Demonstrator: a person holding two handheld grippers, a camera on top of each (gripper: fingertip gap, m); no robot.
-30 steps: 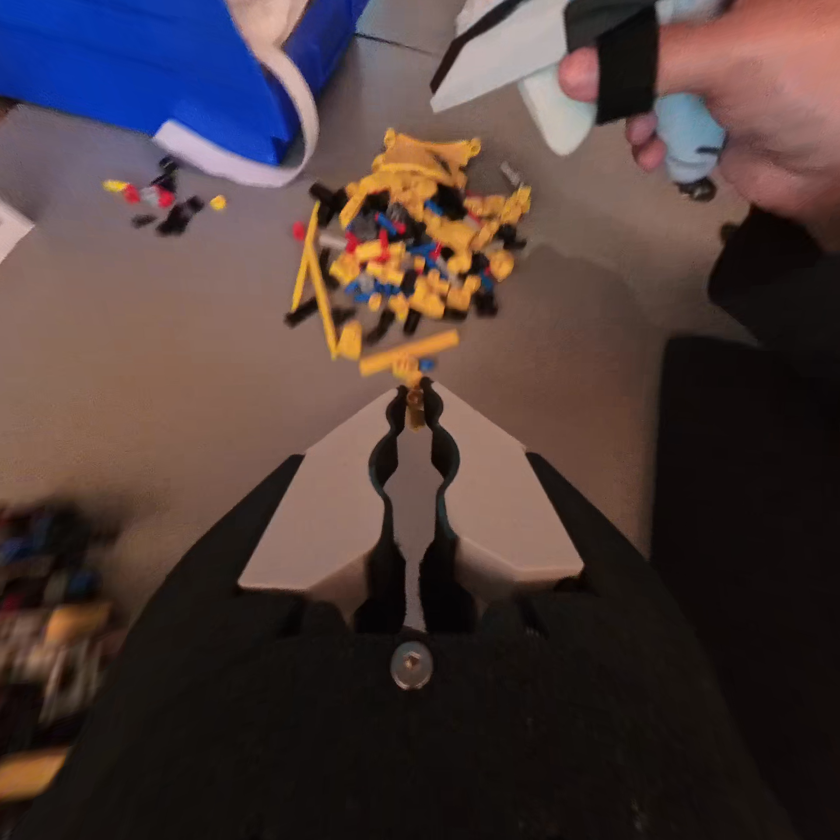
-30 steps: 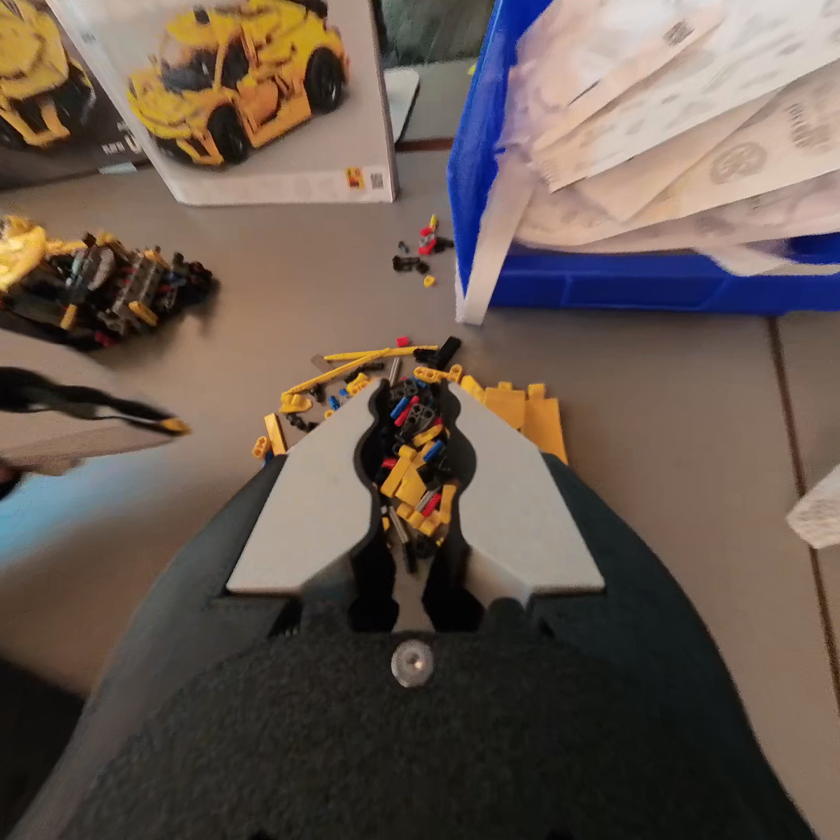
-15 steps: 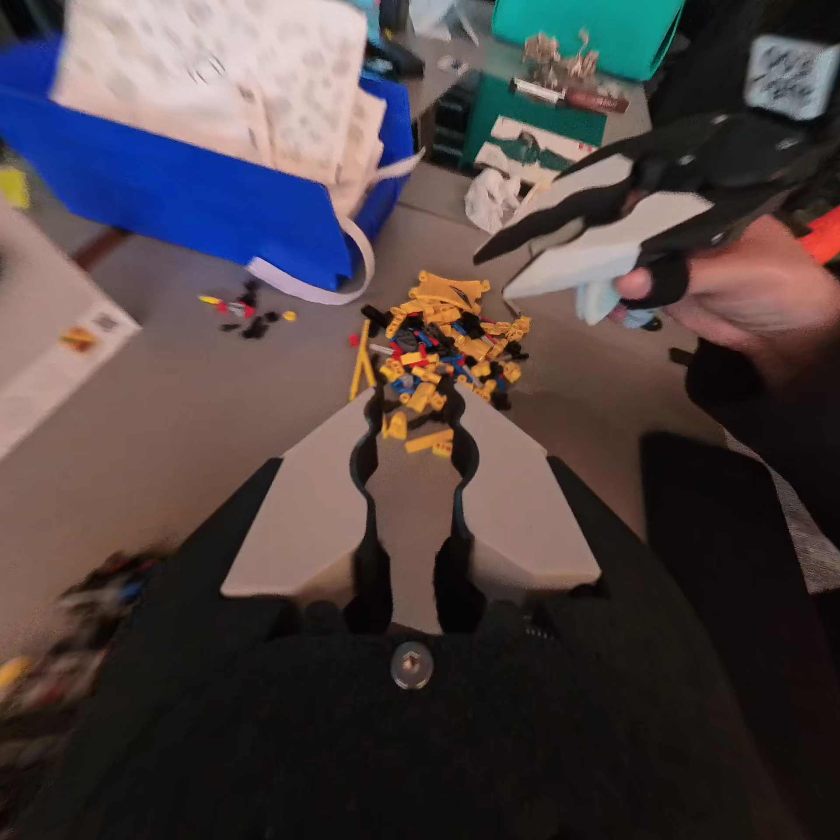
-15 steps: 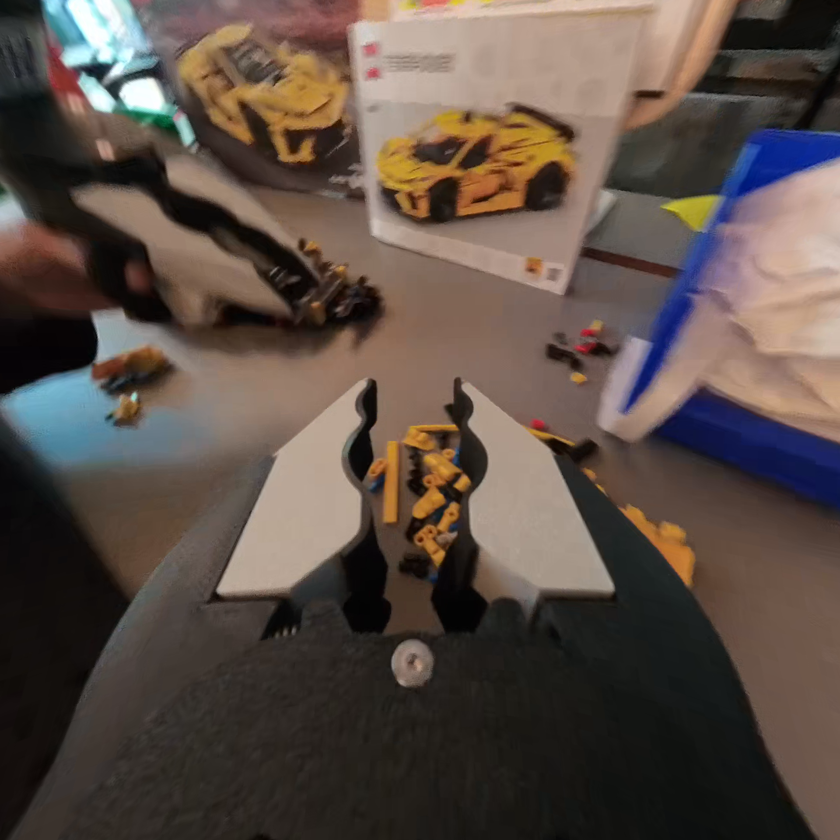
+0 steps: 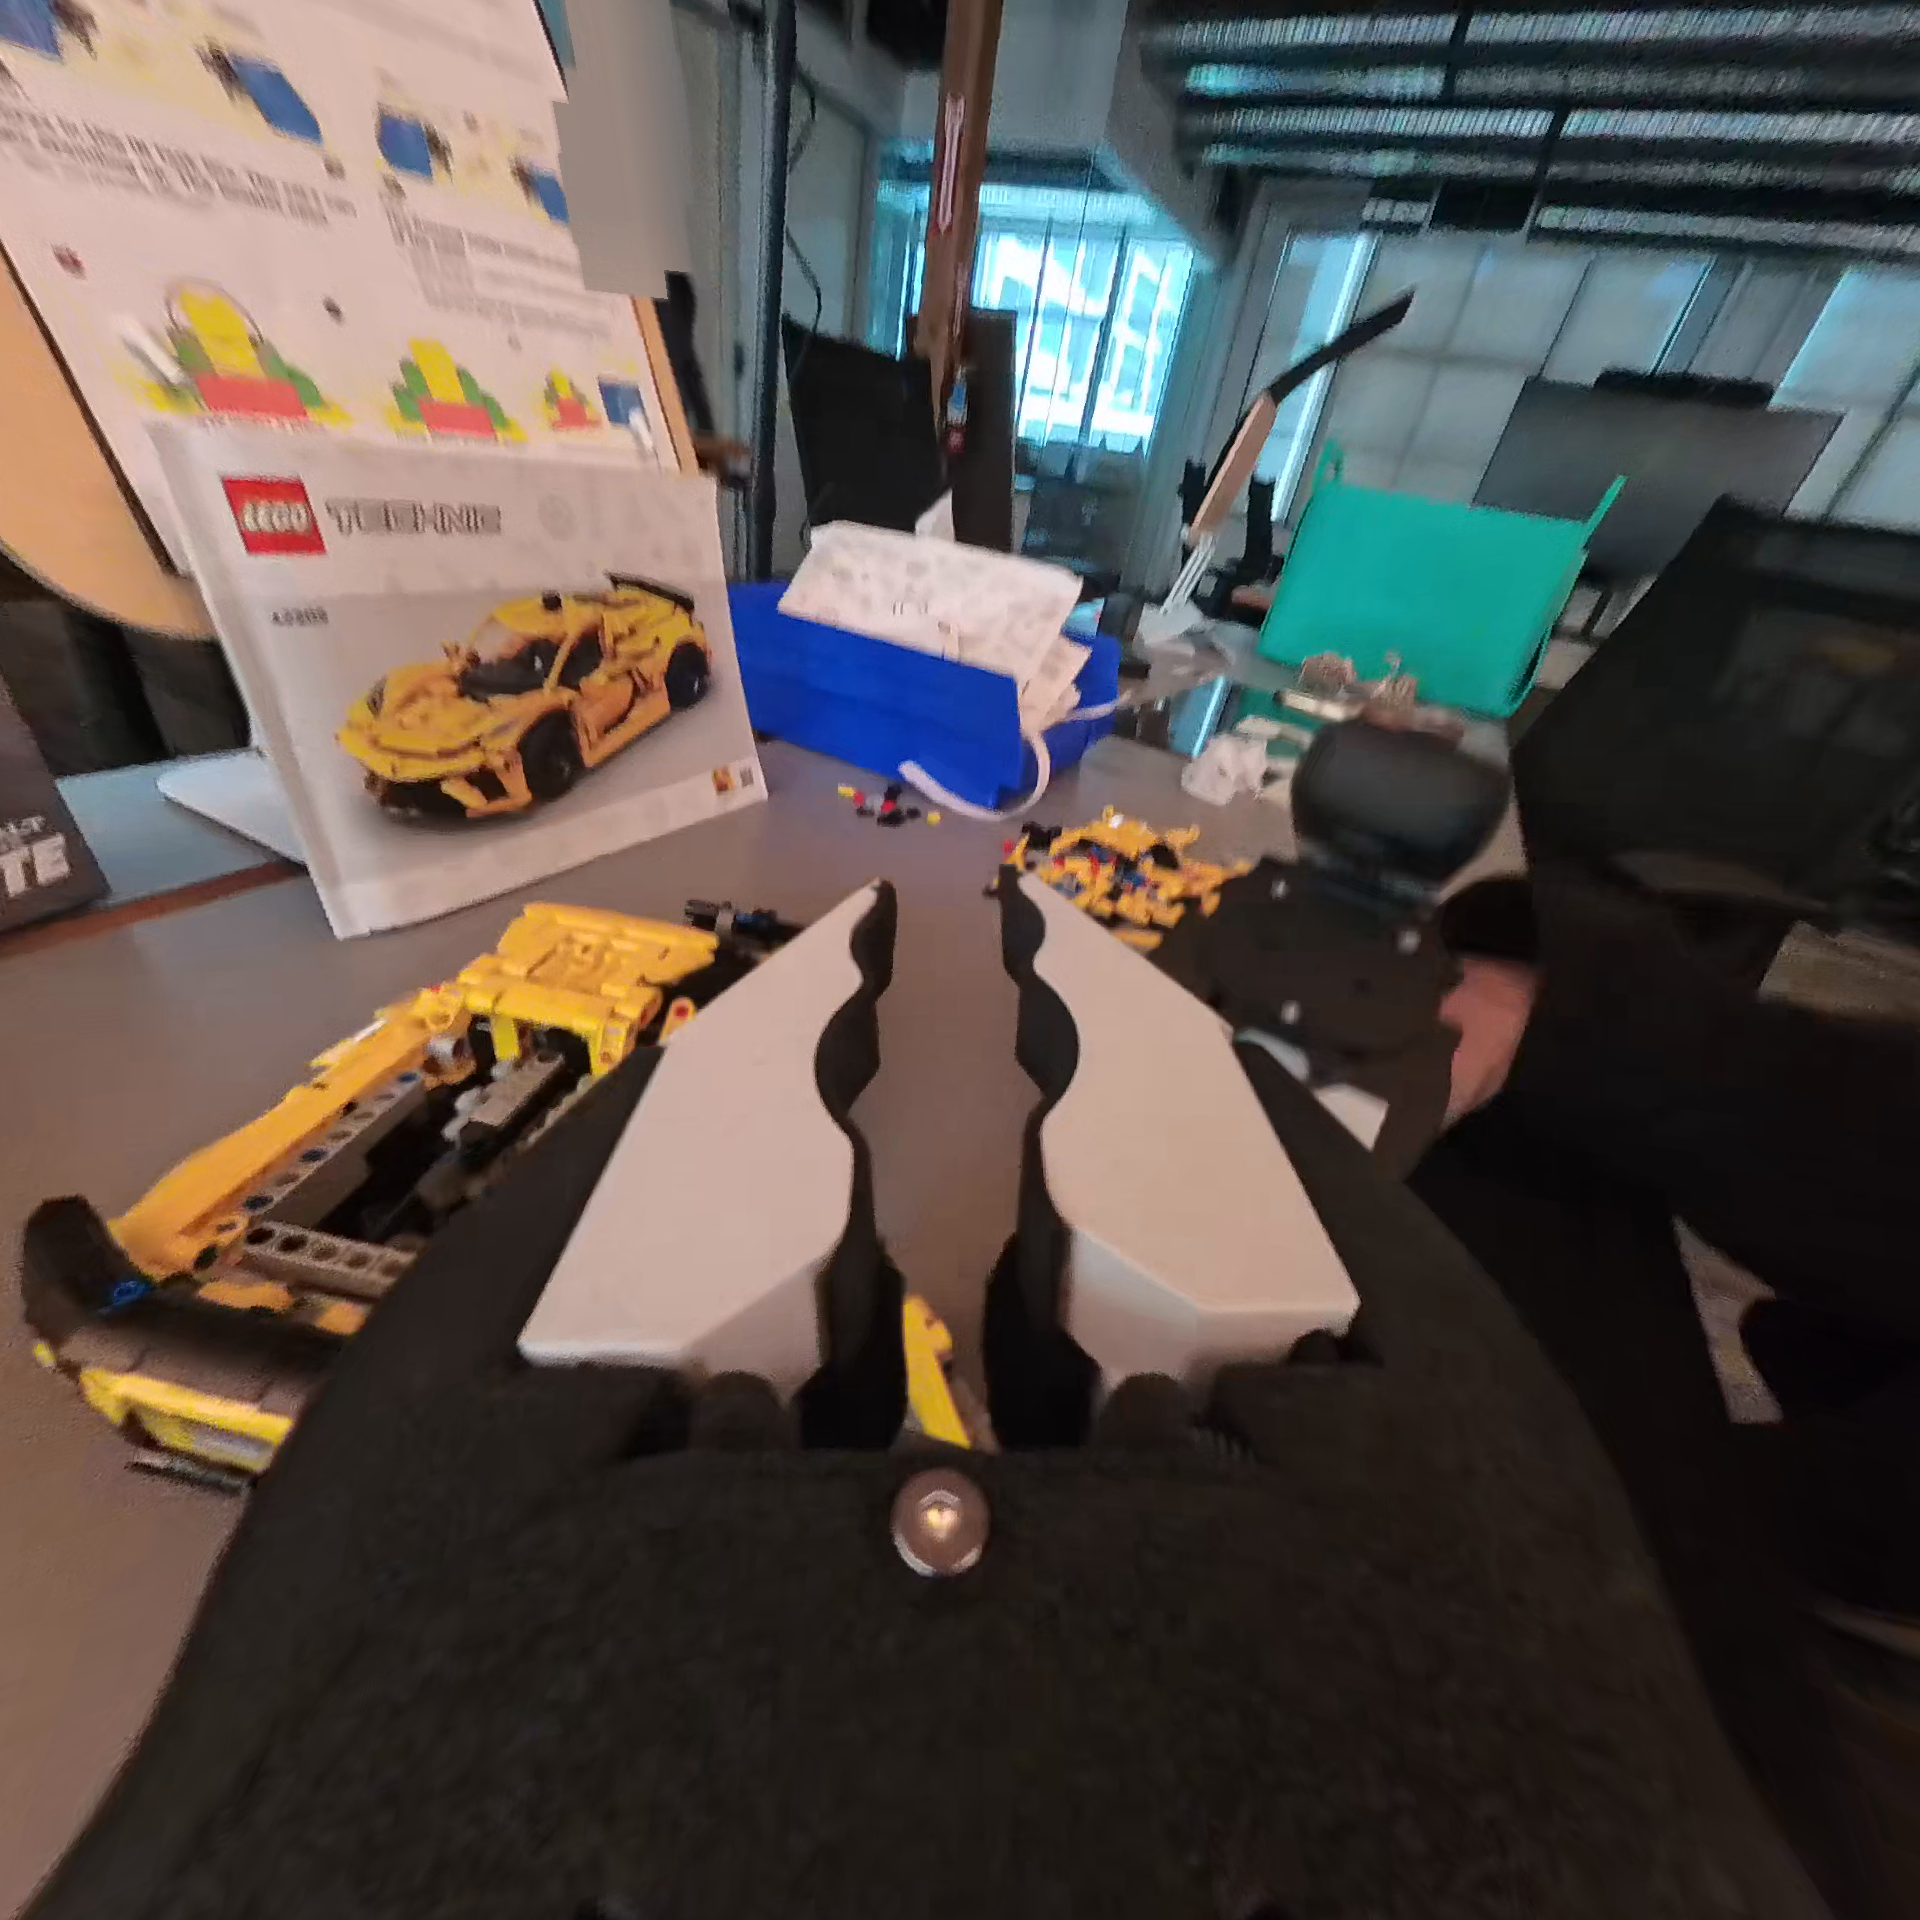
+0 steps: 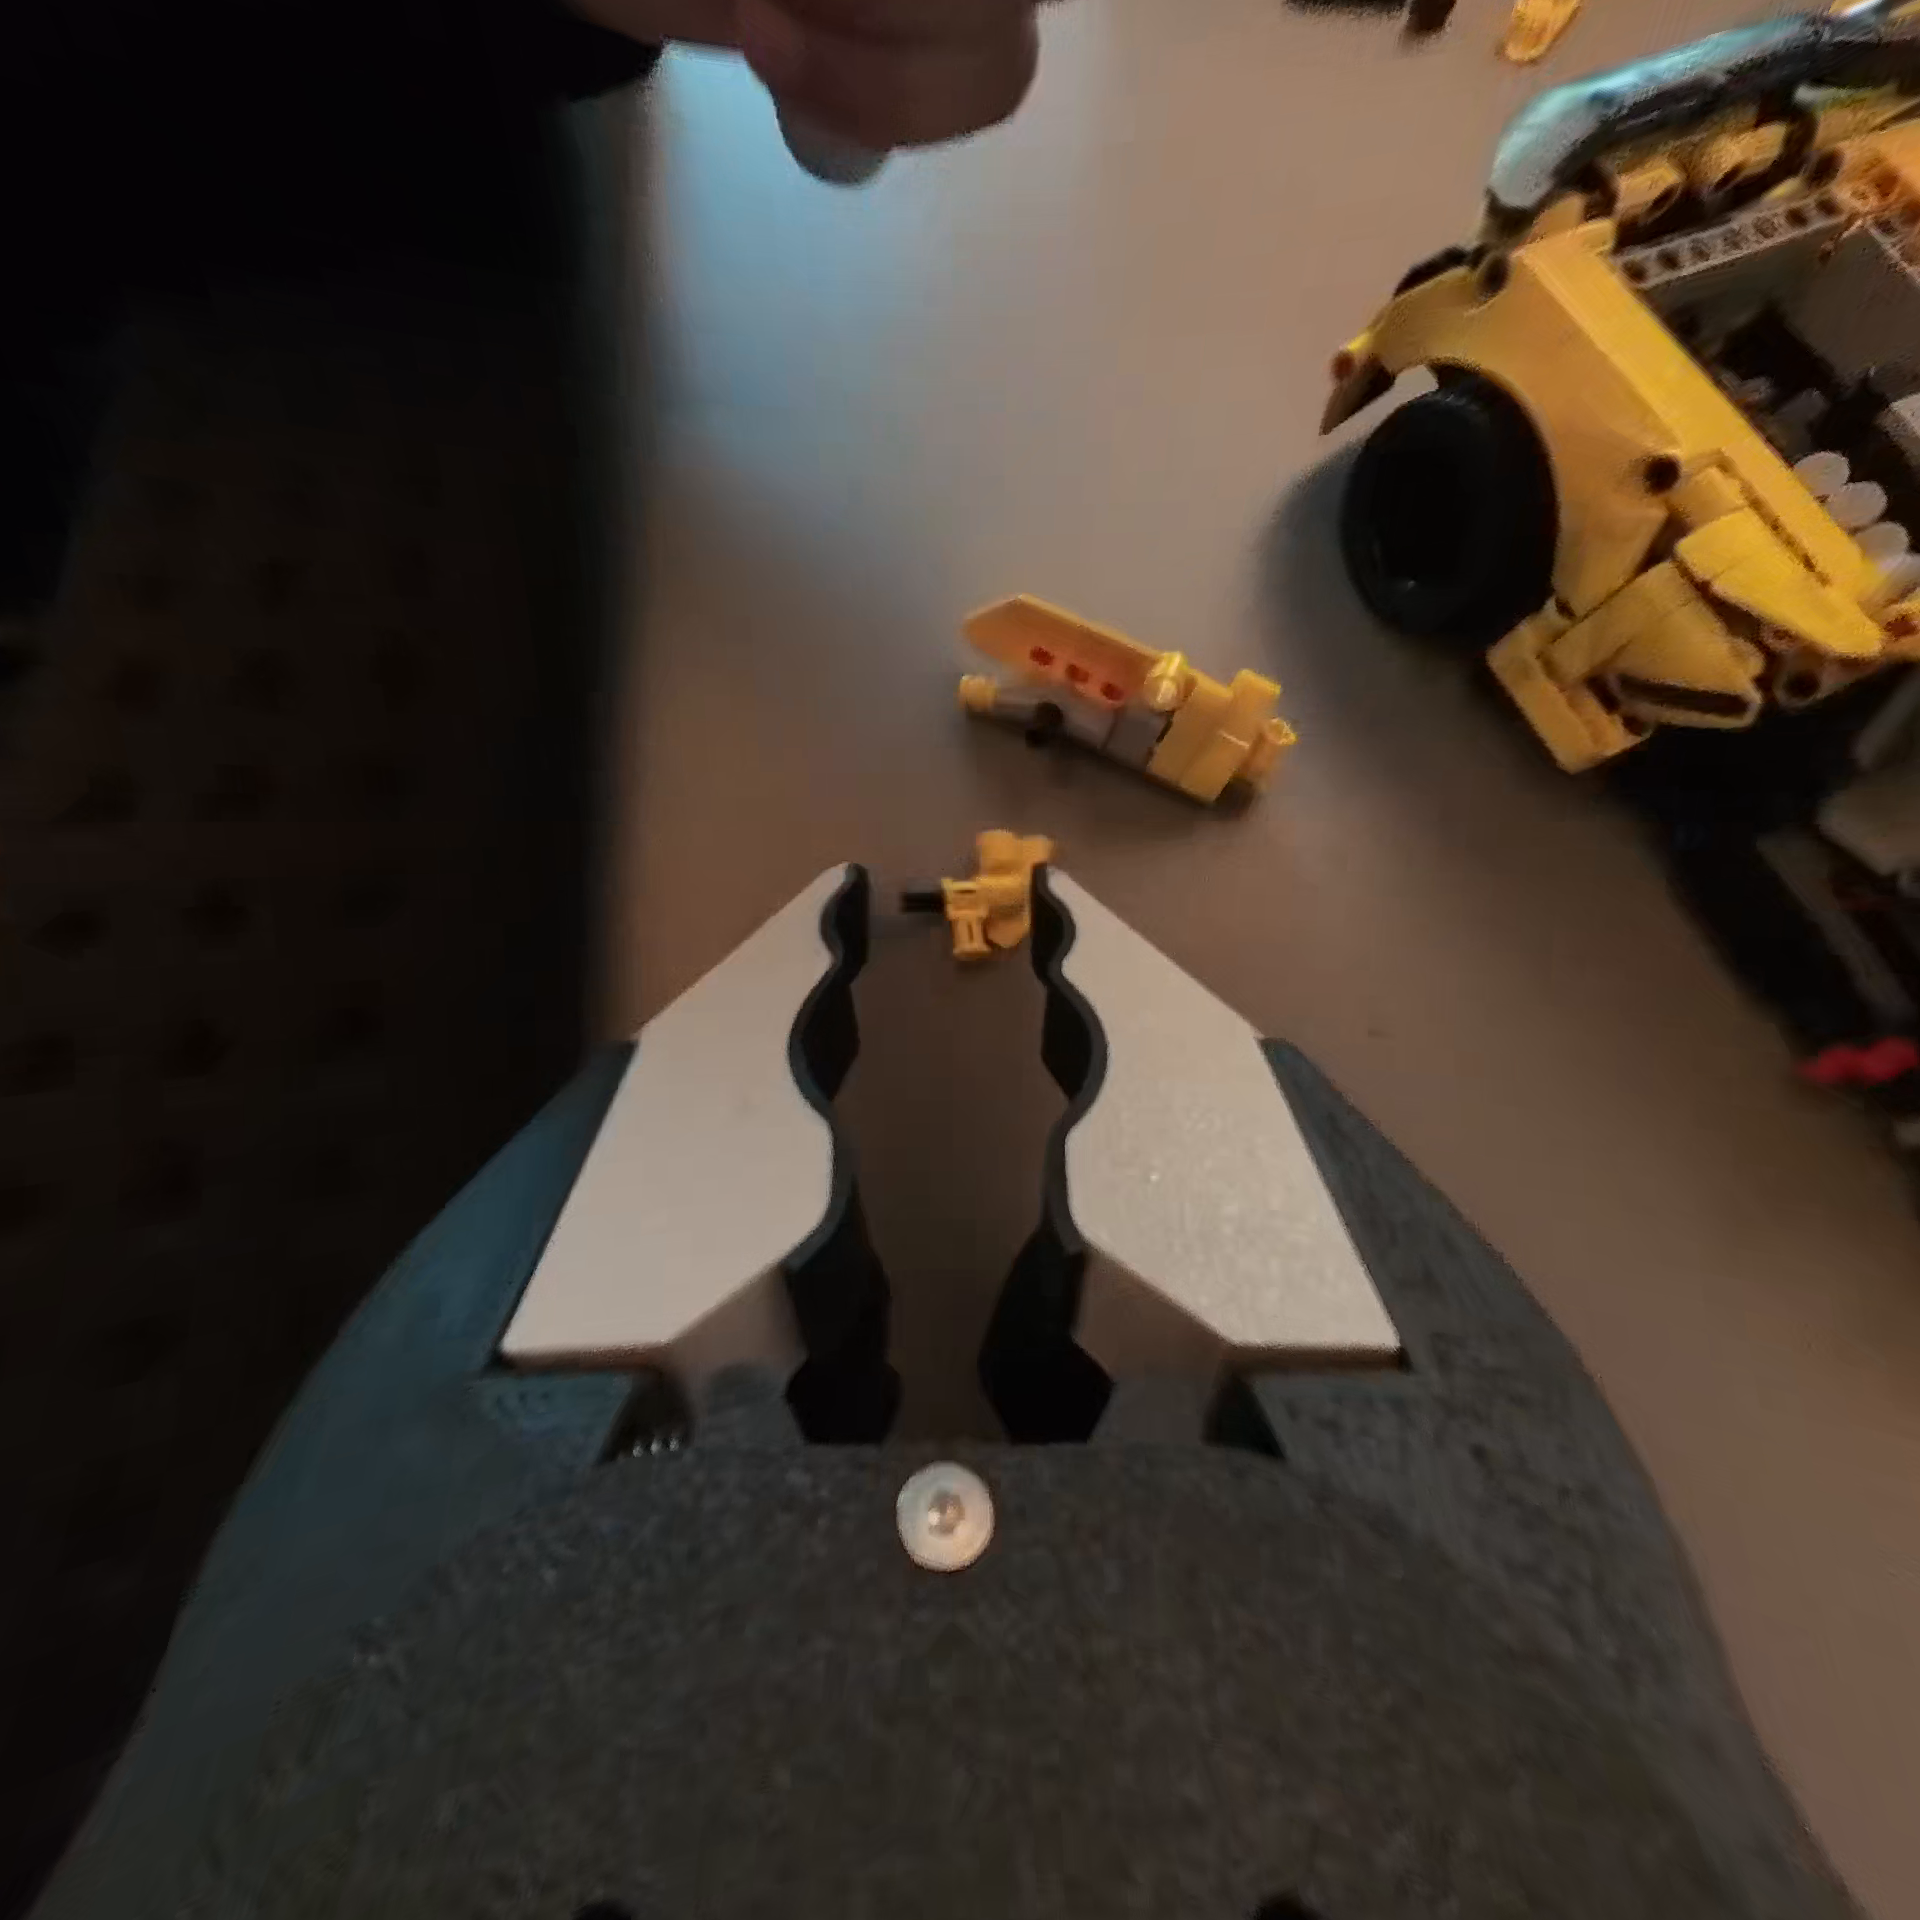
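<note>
Now both claws gape, holding nothing: right claw (image 6: pixel 945 883) w/ a yellow bit (image 6: pixel 987 894) at its tips, left claw (image 5: pixel 940 899) over bench (image 5: pixel 156 1039) beside half-built car (image 5: pixel 416 1091).

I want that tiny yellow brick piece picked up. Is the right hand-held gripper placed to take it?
Probably yes: the right hand-held gripper is open, the small yellow brick piece lies on the grey table between its tips, nothing blocking.
</note>
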